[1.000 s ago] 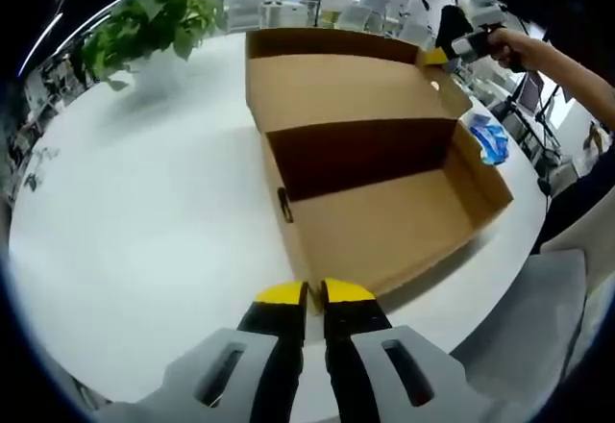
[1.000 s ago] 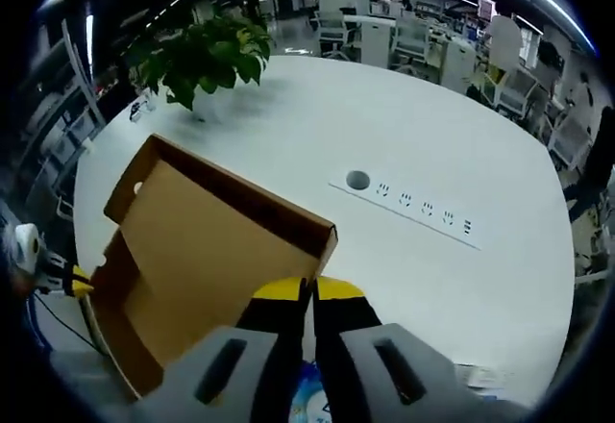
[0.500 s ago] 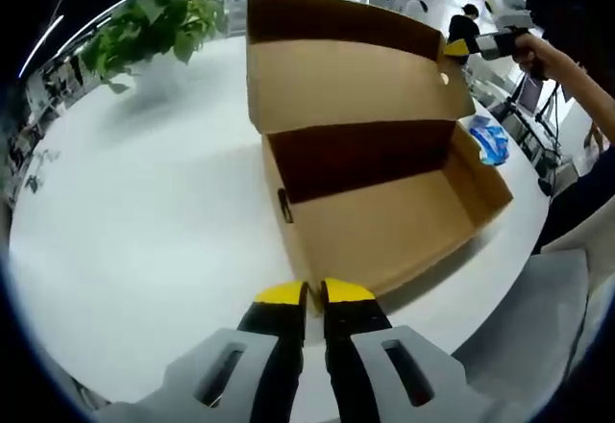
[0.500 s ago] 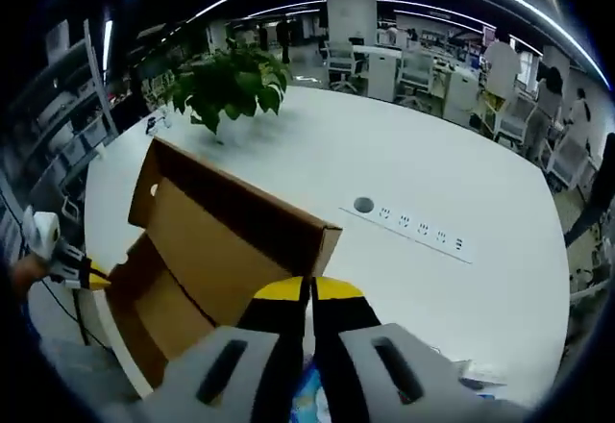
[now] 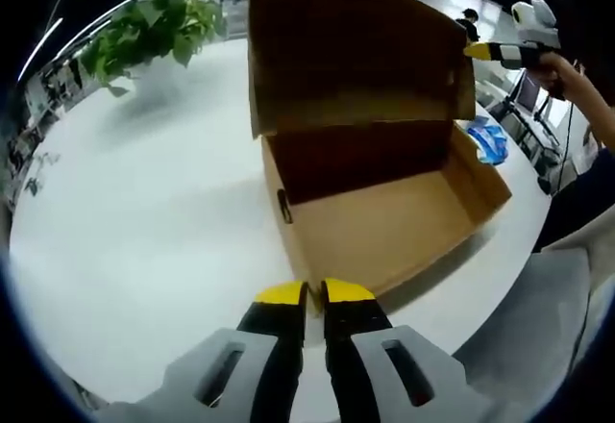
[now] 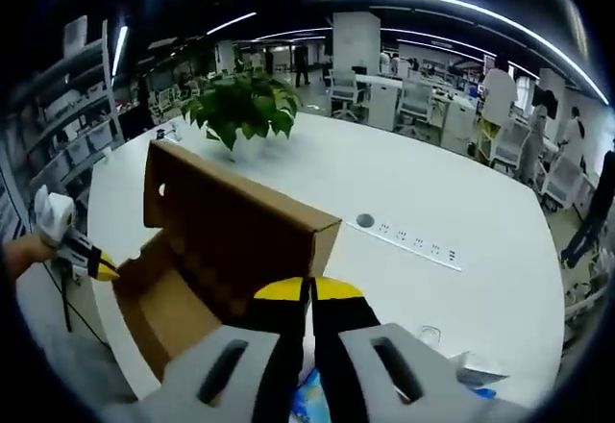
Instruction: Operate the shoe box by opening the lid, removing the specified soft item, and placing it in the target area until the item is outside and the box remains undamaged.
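While right gripper [image 5: 495, 52] pinches, seemingly, lid [image 5: 346, 48] edge, shoe box [image 5: 384, 216] stands open; left gripper [image 5: 314, 293] closed, empty.

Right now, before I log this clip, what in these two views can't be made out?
- Left gripper view: the right gripper at the lid corner is too small to show any grip.
- Right gripper view: most of the blue item sits behind that view's own gripper.
- Right gripper view: the lid hides most of the shoe box floor.

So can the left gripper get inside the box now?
Probably yes. The lid is up, the shoe box gapes open on top, and nothing lies between it and the left gripper, whose jaws are shut.
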